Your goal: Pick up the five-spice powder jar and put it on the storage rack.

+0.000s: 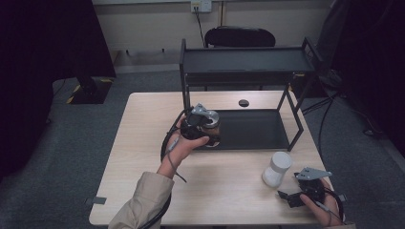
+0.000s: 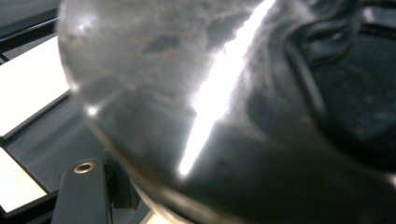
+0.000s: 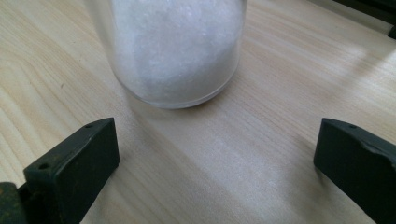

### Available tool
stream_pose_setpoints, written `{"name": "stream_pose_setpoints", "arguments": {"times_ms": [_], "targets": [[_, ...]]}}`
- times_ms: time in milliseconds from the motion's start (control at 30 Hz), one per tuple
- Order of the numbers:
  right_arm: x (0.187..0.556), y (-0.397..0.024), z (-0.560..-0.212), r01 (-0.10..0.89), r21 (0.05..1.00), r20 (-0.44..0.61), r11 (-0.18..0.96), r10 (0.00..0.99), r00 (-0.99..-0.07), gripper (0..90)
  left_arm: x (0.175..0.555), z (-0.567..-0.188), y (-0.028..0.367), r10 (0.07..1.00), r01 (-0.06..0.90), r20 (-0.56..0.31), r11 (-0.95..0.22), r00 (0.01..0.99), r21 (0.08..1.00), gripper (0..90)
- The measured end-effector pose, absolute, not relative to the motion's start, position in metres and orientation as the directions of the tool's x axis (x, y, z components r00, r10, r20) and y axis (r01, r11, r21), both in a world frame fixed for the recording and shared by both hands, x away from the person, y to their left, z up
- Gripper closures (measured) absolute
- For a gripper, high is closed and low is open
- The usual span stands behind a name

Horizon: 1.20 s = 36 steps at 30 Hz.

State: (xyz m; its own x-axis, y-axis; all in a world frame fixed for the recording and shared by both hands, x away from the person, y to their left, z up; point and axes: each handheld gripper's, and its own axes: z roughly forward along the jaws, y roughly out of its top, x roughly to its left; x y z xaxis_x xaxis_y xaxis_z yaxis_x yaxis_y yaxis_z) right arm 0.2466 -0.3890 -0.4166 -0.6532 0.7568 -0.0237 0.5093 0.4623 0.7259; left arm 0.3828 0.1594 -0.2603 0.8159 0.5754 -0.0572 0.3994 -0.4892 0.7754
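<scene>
The two-tier black rack (image 1: 248,90) stands on the table (image 1: 143,143). The left gripper (image 1: 203,125) is clamped on a dark jar (image 1: 211,125) at the lower shelf's front-left corner. Risk: the jar could clip the shelf rim or slip if tilted. The right gripper (image 3: 215,158) rests with jaws wide apart, empty, just short of the white-filled jar (image 3: 175,51).
</scene>
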Motion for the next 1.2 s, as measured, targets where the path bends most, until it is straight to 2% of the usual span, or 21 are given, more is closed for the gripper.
{"name": "stream_pose_setpoints", "arguments": {"times_ms": [1200], "targets": [[0.247,-0.389,-0.417,0.509,0.726,-0.024,0.462,0.757,-0.653,0.0,0.414,-0.202,0.139,0.577,0.380,-0.033,-0.493,0.816,0.783,30.2]]}}
